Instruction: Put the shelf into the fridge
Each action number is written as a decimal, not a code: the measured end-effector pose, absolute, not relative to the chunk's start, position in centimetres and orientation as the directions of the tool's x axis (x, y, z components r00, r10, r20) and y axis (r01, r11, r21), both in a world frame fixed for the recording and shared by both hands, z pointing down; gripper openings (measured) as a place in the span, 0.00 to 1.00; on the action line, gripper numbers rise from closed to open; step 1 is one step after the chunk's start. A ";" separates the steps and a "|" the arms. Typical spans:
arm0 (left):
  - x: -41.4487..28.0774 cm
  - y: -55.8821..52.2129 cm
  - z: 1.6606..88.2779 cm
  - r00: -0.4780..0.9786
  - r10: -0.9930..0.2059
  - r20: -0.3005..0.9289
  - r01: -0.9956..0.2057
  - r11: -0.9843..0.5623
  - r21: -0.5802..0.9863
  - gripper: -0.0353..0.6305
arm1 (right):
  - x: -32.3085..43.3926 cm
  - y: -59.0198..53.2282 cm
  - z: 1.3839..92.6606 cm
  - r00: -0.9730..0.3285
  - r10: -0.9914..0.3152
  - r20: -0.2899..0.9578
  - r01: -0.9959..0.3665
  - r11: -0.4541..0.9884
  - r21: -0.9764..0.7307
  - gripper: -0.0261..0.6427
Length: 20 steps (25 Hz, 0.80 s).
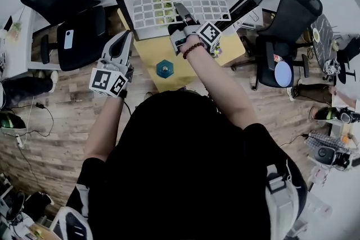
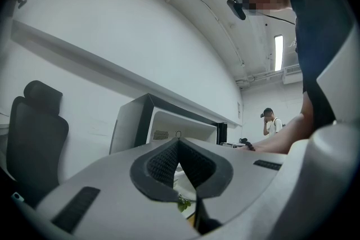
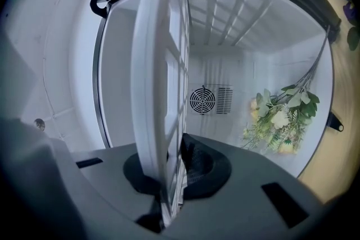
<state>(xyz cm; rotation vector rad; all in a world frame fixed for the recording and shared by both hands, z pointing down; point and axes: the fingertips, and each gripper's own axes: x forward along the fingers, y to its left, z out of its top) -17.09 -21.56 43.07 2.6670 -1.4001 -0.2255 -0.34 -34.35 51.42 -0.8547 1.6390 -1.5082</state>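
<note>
At the centre left of the head view, the left gripper (image 1: 125, 41) hung beside the yellow counter (image 1: 149, 56), jaws pressed together with nothing between them. Further up, the right gripper (image 3: 170, 177) was clamped on the near edge of the white grid shelf (image 3: 163, 64), held at the open mouth of the fridge (image 3: 225, 25). Deep inside, at the right, lay a flower bunch (image 3: 280, 118) near a round fan vent (image 3: 202, 100).

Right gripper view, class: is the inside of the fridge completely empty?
No, a bunch of flowers with green leaves lies inside the fridge, near the round fan grille.
</note>
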 end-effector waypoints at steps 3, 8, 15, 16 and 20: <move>-17.2 -21.6 43.0 0.558 -0.825 -0.083 -0.807 -0.564 0.177 0.08 | -0.5 -34.7 51.3 -0.507 -0.857 -0.087 0.000 0.101 -0.995 0.10; -17.2 -21.8 43.0 0.552 -0.830 -0.084 -0.811 -0.557 0.179 0.08 | -0.5 -35.5 51.2 -0.506 -0.859 -0.083 0.000 0.096 -0.995 0.10; -17.4 -22.1 43.0 0.544 -0.835 -0.082 -0.816 -0.549 0.182 0.08 | -0.7 -36.9 51.5 -0.509 -0.858 -0.075 -0.003 0.088 -0.996 0.10; -17.4 -22.1 43.0 0.542 -0.836 -0.082 -0.817 -0.548 0.182 0.08 | -0.6 -37.1 51.6 -0.508 -0.858 -0.074 -0.005 0.089 -0.996 0.10; -17.7 -22.2 43.0 0.536 -0.840 -0.083 -0.821 -0.541 0.182 0.08 | -0.9 -37.5 51.3 -0.510 -0.857 -0.075 -0.006 0.090 -0.996 0.10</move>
